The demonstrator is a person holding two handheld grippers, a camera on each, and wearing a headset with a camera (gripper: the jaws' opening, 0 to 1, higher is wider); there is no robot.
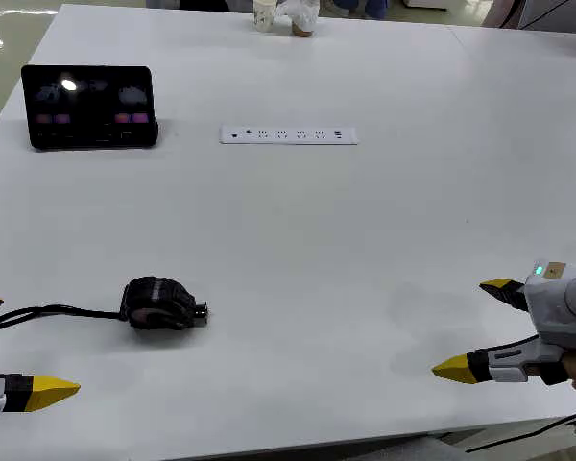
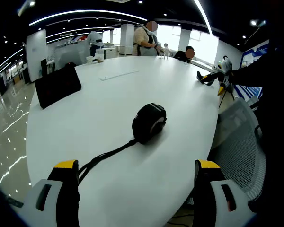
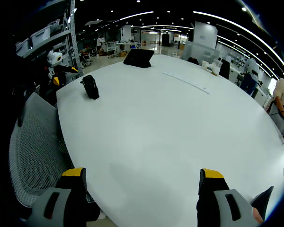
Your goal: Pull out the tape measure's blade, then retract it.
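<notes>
Left gripper view shows your left gripper (image 2: 136,165) with its two yellow-tipped jaws spread wide and nothing between them. Just past the jaws, the black strap (image 2: 104,156) runs across the white table (image 2: 75,123) to the tape measure (image 2: 150,122), which lies a little farther out. No blade is out of it that you can see. In the head view your left gripper (image 1: 29,348) sits at the near left edge, with the strap (image 1: 48,313) between its tips and the tape measure (image 1: 158,303) just beyond. Your right gripper (image 1: 464,327) is far off on the right side, also wide open and holding nothing. From the right gripper view, your right gripper (image 3: 142,172) points over bare table, and the tape measure (image 3: 90,86) is small and far away near the left edge. Farther back on the table lie a white power strip (image 1: 288,134) and a dark screen (image 1: 88,106). Cups (image 1: 264,14) stand at the far edge. A mesh chair (image 3: 33,151) sits beside the table.
</notes>
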